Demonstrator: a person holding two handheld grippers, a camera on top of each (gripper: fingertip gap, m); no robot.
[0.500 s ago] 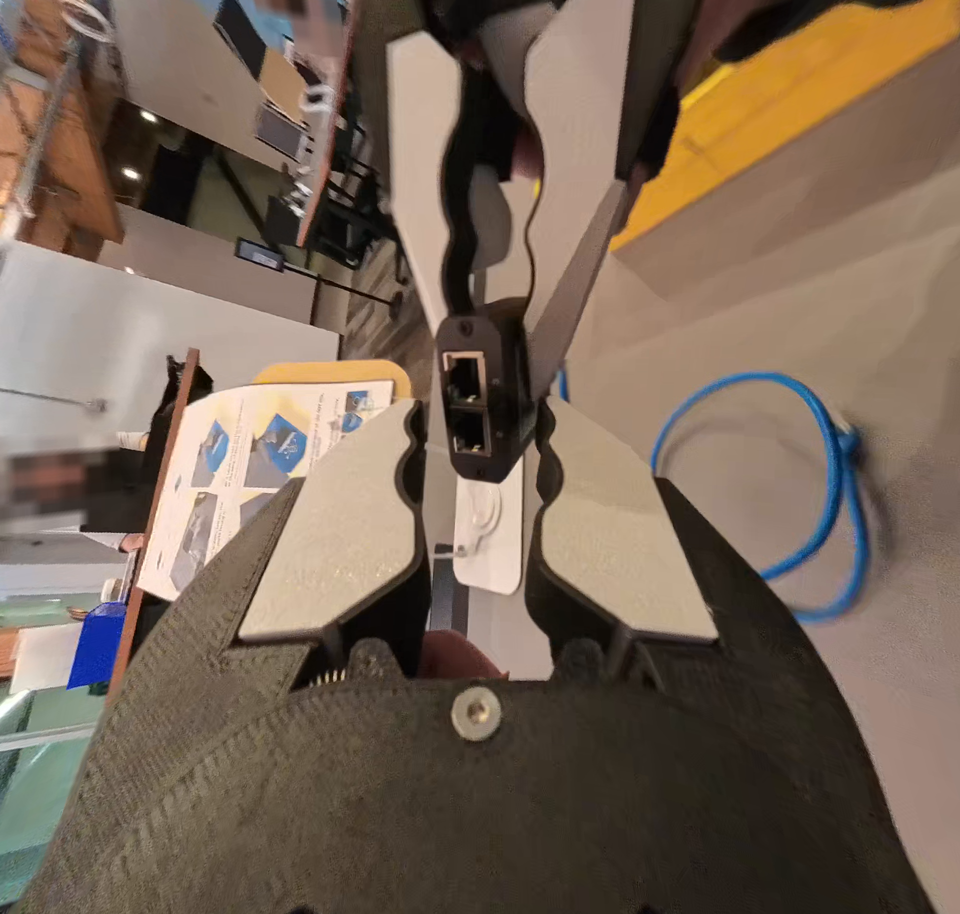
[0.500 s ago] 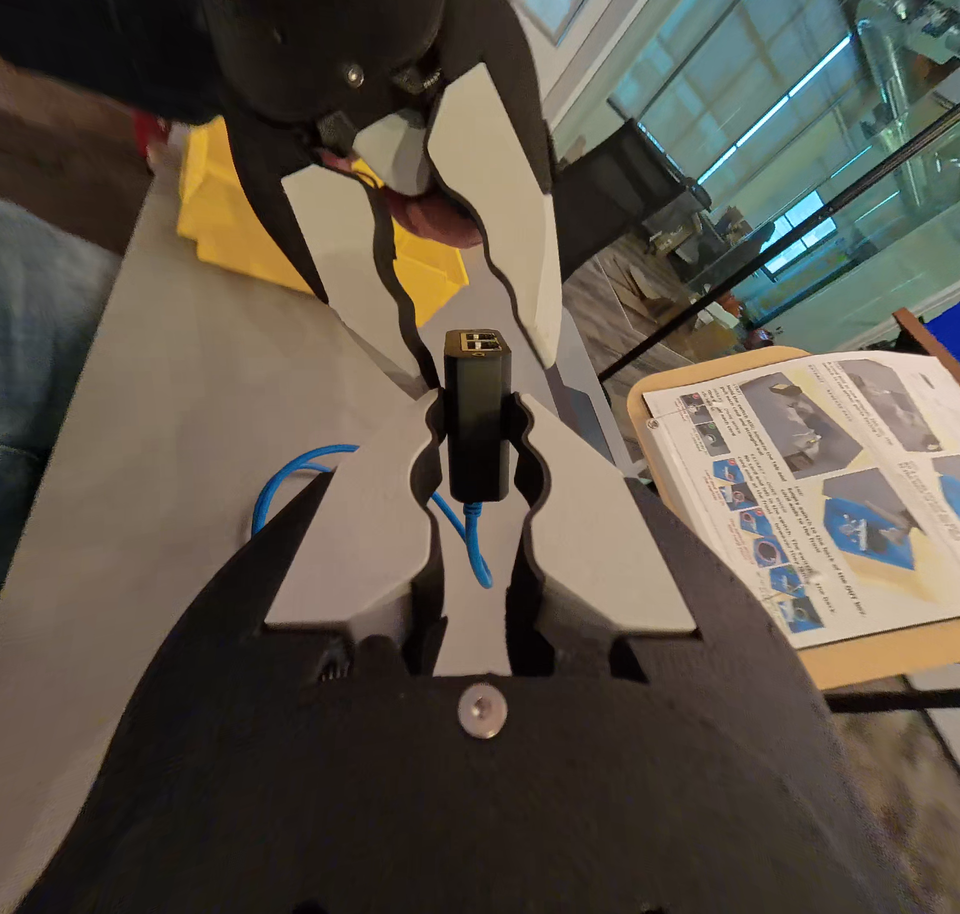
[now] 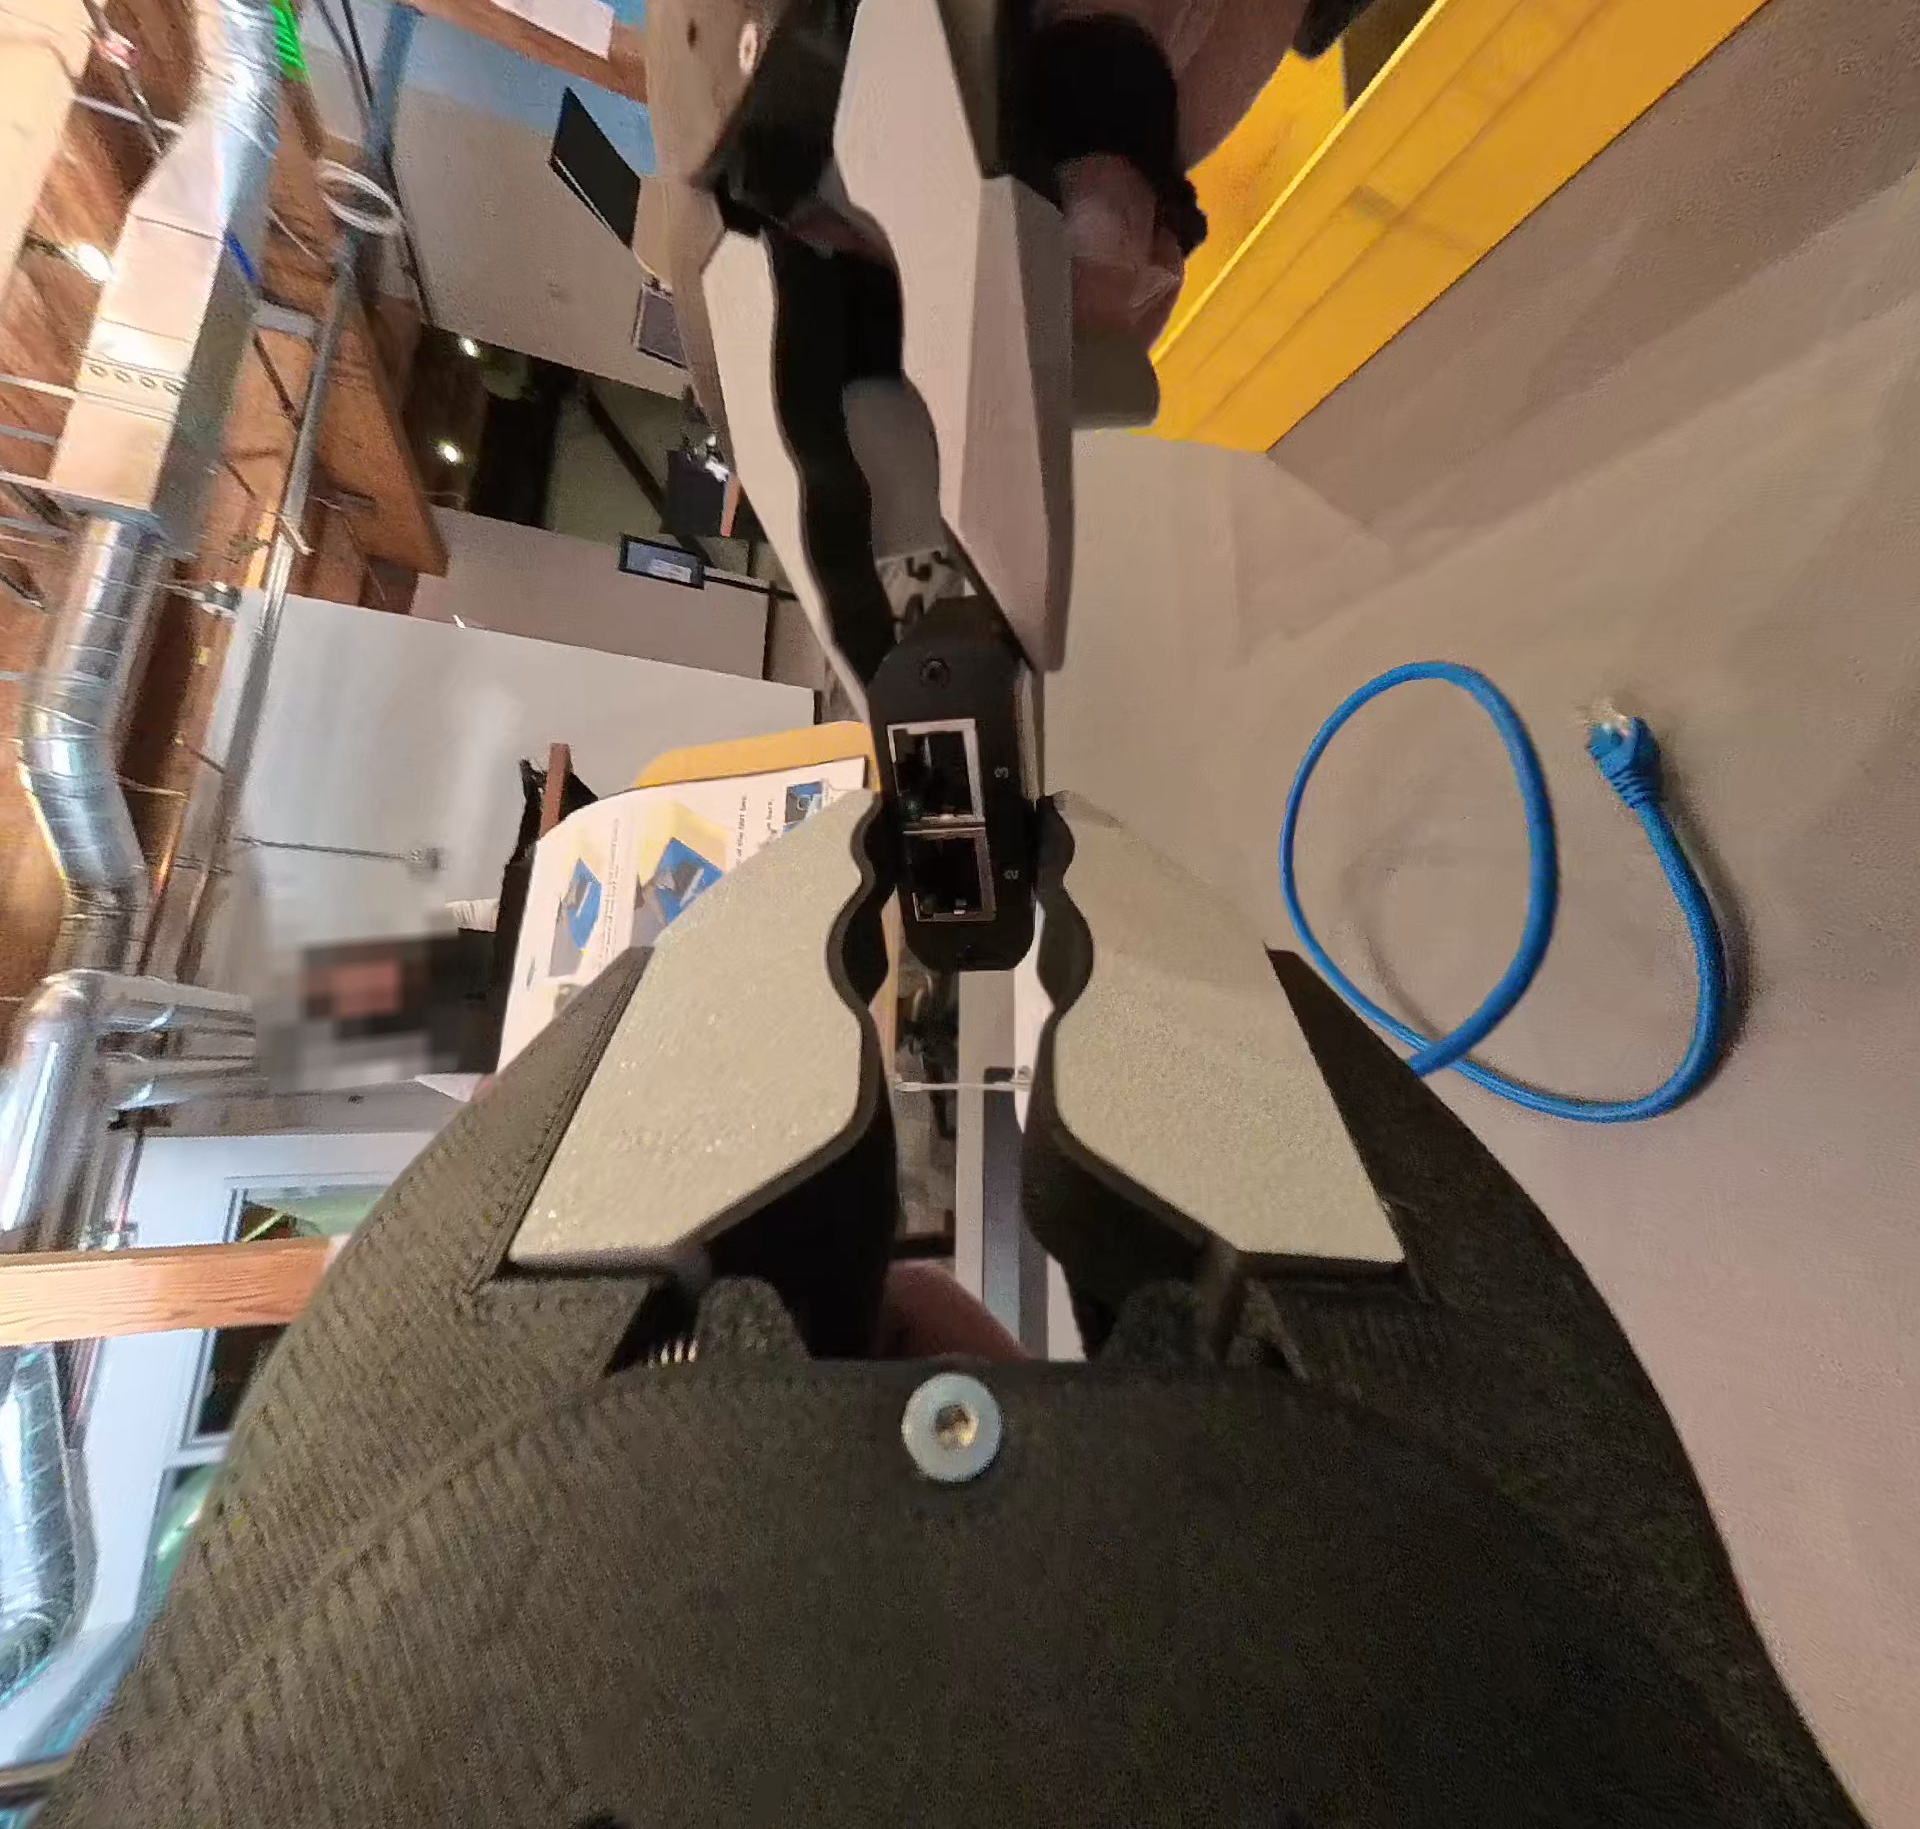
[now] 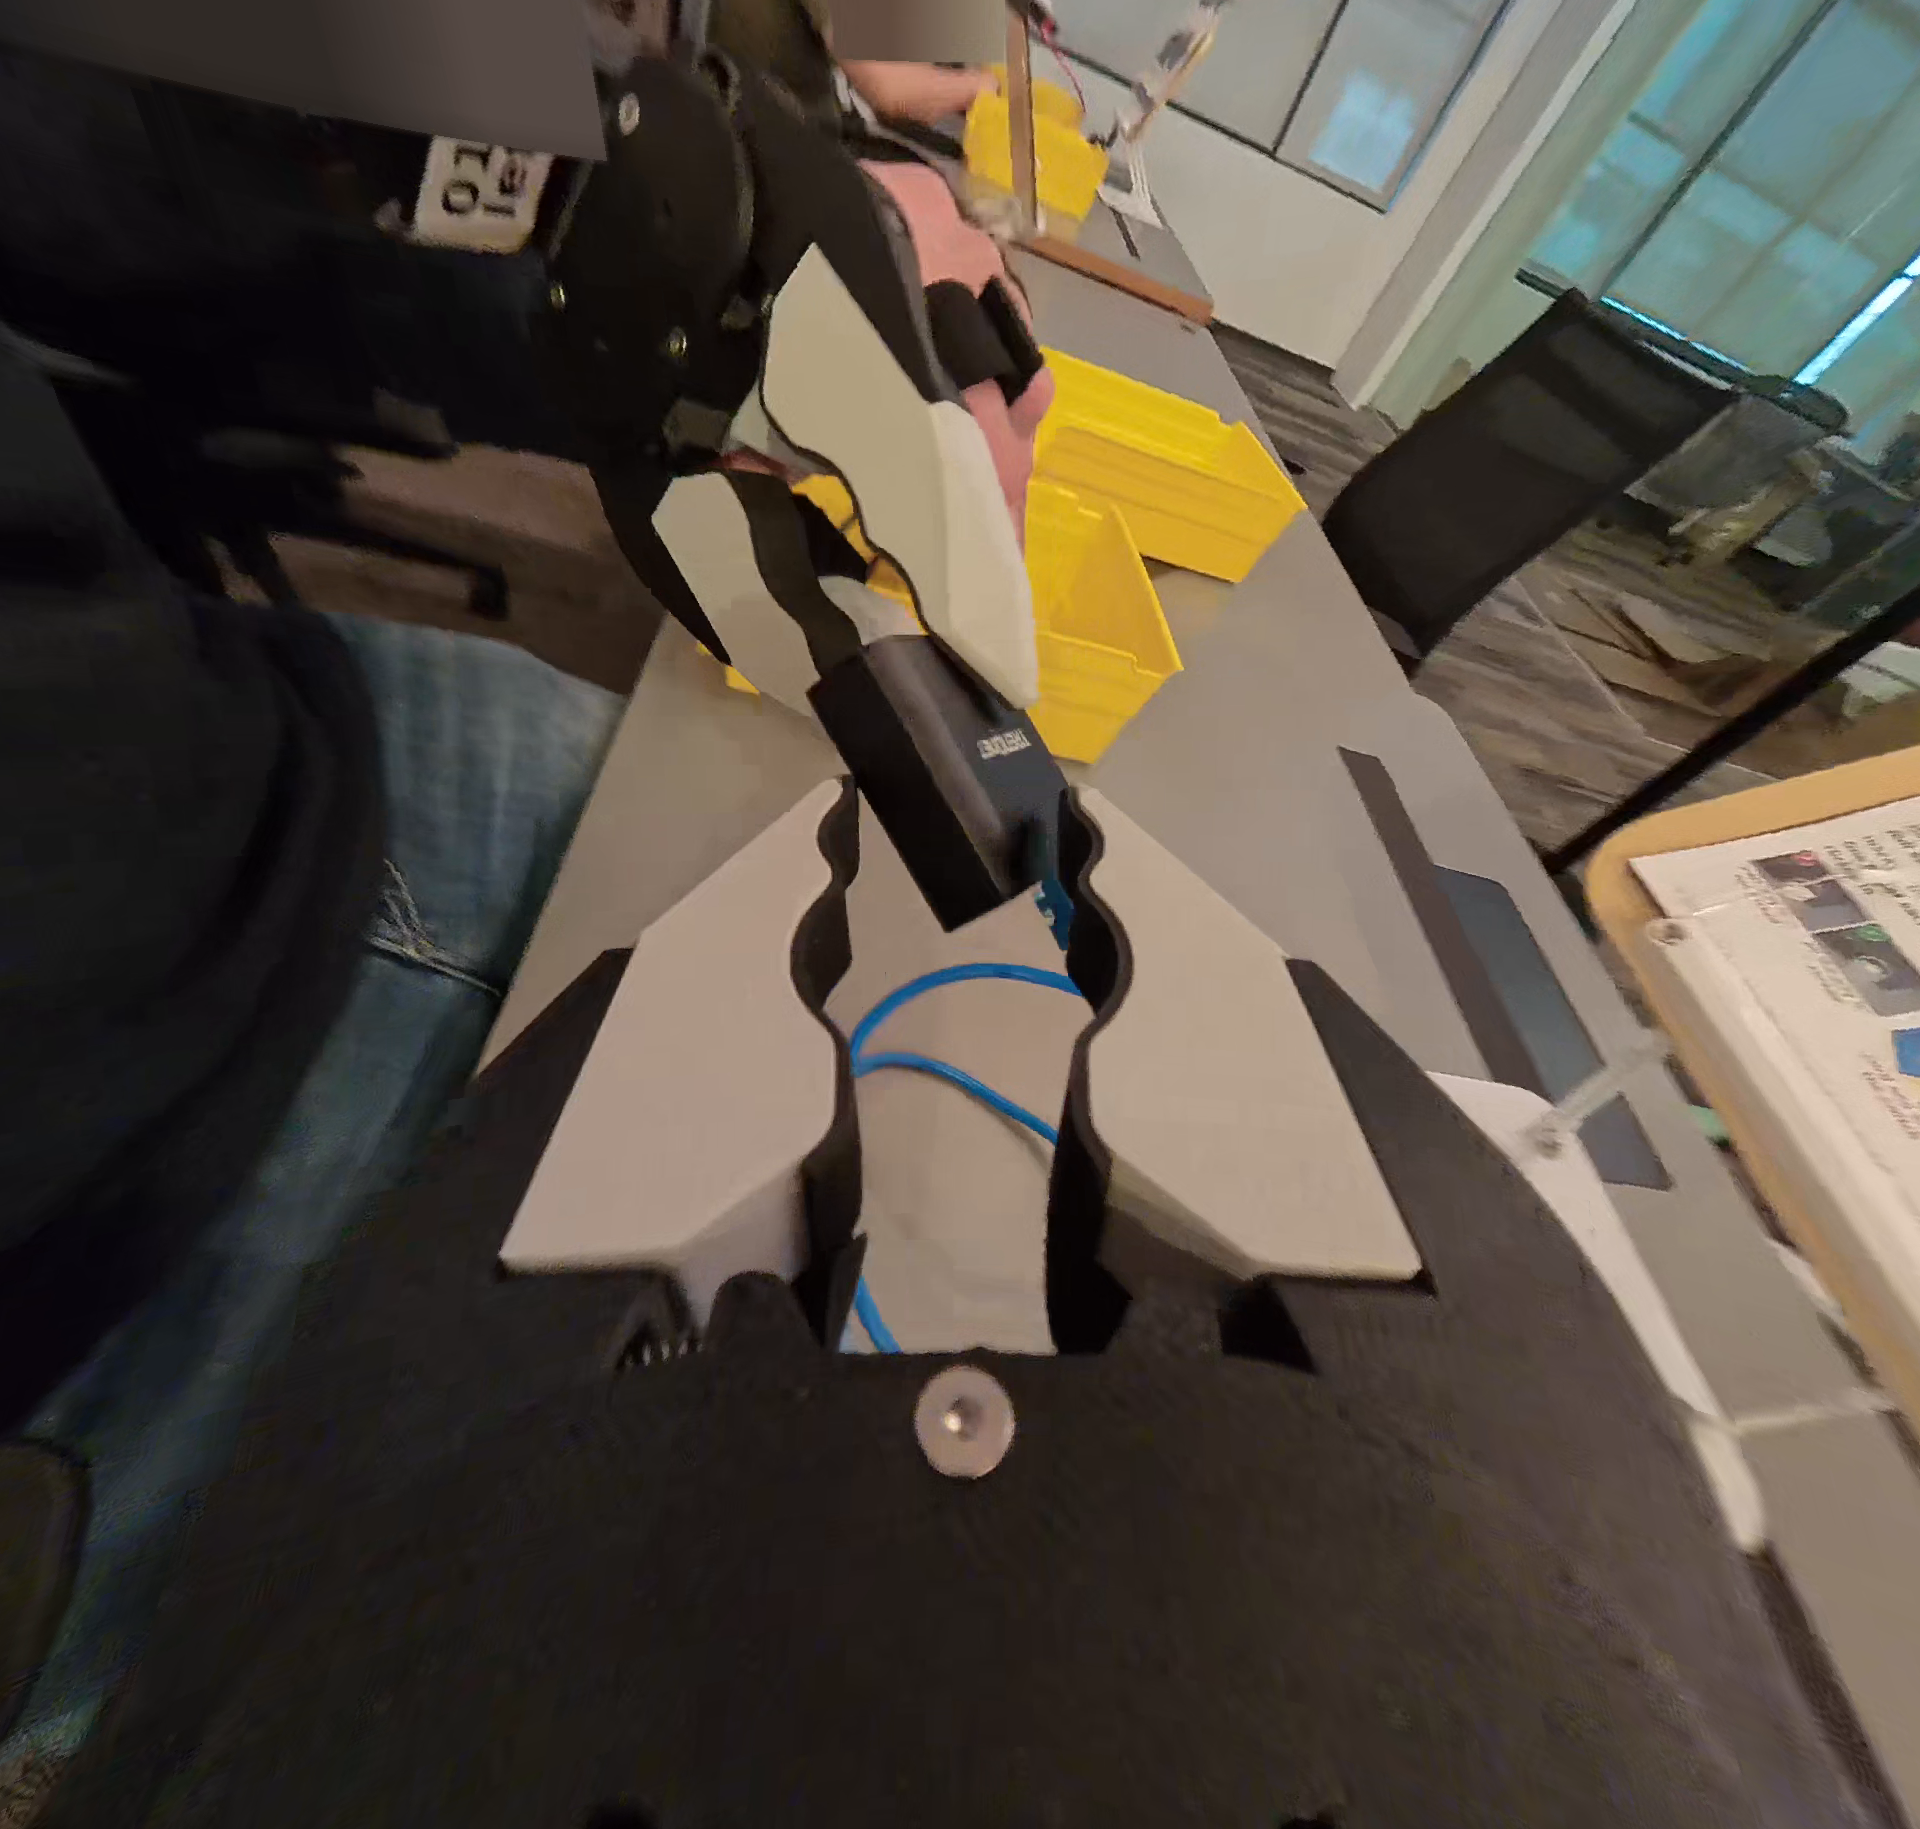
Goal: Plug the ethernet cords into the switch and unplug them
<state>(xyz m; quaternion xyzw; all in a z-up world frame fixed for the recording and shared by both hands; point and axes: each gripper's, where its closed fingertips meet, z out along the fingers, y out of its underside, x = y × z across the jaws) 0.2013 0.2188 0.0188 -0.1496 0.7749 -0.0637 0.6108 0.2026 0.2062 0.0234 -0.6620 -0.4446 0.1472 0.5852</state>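
The left gripper (image 3: 961, 880) is clamped on the small black plastic two-port switch (image 3: 954, 823), which hangs in the air above the grey tabletop (image 3: 1558, 553) with both ports empty. The right gripper (image 4: 961, 844) has its jaws apart, loosely flanking the switch's far end without pinching it. The loose blue ethernet cord (image 3: 1507, 896) lies coiled at three o'clock in the left wrist view. With only one narrow pinch holding it, the switch could twist or slip once a plug is pushed in.
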